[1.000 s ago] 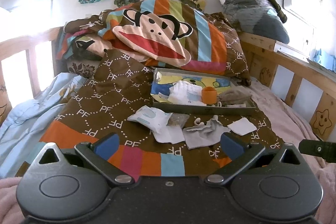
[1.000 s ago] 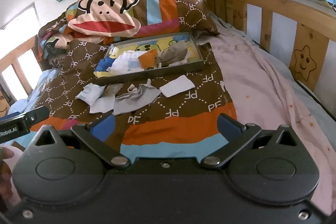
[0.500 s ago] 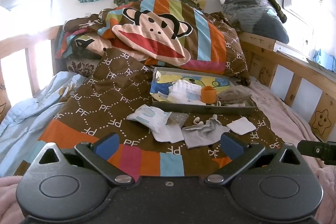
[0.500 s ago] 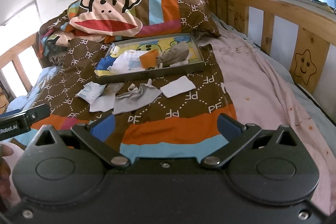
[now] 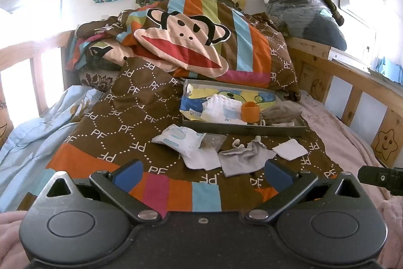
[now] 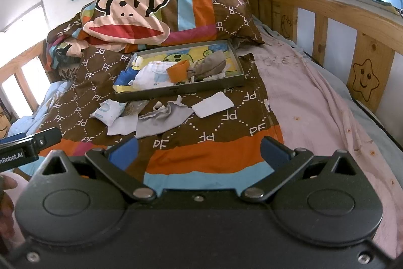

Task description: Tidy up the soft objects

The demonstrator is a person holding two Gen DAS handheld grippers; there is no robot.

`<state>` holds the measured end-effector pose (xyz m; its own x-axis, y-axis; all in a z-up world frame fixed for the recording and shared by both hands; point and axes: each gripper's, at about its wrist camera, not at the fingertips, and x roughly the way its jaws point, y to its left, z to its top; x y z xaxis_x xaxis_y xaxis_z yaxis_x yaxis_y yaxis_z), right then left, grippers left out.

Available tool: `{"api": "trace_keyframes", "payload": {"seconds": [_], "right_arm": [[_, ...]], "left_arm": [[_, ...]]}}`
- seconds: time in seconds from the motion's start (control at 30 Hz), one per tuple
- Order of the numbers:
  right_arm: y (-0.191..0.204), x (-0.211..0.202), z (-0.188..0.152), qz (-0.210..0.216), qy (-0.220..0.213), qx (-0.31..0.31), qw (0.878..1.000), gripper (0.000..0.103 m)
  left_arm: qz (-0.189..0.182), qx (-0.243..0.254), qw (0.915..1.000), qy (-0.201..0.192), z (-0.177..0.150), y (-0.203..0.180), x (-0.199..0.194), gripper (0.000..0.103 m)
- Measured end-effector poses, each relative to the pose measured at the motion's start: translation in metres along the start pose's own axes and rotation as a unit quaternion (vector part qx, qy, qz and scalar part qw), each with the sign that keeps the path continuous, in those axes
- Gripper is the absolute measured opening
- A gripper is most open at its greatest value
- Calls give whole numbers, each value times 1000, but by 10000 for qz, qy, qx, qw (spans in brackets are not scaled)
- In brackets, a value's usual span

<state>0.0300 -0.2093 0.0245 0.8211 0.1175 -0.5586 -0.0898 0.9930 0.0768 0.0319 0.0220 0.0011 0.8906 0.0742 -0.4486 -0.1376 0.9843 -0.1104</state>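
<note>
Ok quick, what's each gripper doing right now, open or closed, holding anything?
Left gripper: open, holding nothing, above the quilt.
Right gripper: open, holding nothing, also above the quilt.

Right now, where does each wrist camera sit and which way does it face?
Left wrist: on the left gripper, low over the brown patterned quilt, facing the headboard; open jaws show, right gripper's tip at right edge.
Right wrist: on the right gripper, nearer the wooden bed rail, same heading; open jaws, fingertips at left.
Shared: grey shallow tray, orange cup, grey cloth.
</note>
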Motion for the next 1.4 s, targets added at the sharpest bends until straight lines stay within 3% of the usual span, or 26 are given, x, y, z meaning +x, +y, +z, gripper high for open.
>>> {"api": "trace_keyframes", "payload": {"seconds": [0.57, 1.0, 1.4], "right_arm": [[1, 0, 0, 22, -29, -19, 10000, 103], [7, -2, 7, -21, -292, -314, 9991, 103], [9, 20, 24, 99, -411, -533, 9977, 103]], "left_arm": [[3, 6, 10000, 7, 0, 0, 0, 102], [-28, -23, 10000, -21, -2, -2, 2, 102], [-171, 139, 9997, 67, 17, -6, 31, 102]]}}
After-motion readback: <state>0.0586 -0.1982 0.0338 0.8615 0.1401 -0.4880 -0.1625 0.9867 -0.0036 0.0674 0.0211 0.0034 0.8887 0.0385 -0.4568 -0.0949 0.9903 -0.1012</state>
